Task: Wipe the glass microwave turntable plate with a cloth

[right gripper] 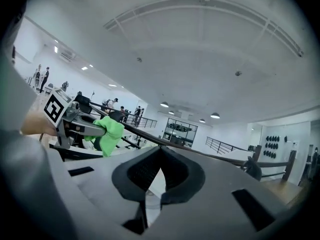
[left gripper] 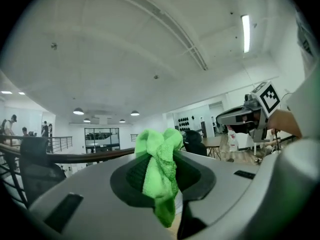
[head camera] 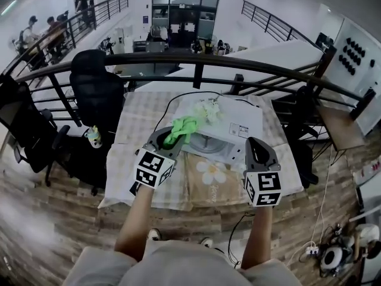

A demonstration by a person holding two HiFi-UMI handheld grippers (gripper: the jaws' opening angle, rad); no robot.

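Observation:
The glass turntable plate point(head camera: 206, 144) lies flat on the table just in front of a white microwave point(head camera: 235, 124). My left gripper point(head camera: 172, 137) is shut on a bright green cloth point(head camera: 181, 129), which bunches out above the jaws and hangs below them point(left gripper: 160, 176). It is held up over the plate's left edge, apart from it. My right gripper point(head camera: 255, 143) is to the right of the plate, tilted upward, its jaws point(right gripper: 159, 151) shut with nothing between them. From the right gripper view the cloth point(right gripper: 109, 133) shows at the left.
The table point(head camera: 128, 159) has a checked cover and a mat with a daisy print point(head camera: 211, 173) near its front edge. White flowers point(head camera: 208, 108) sit on the microwave. A black railing point(head camera: 196, 61) runs behind the table, and an office chair point(head camera: 95, 91) stands at the left.

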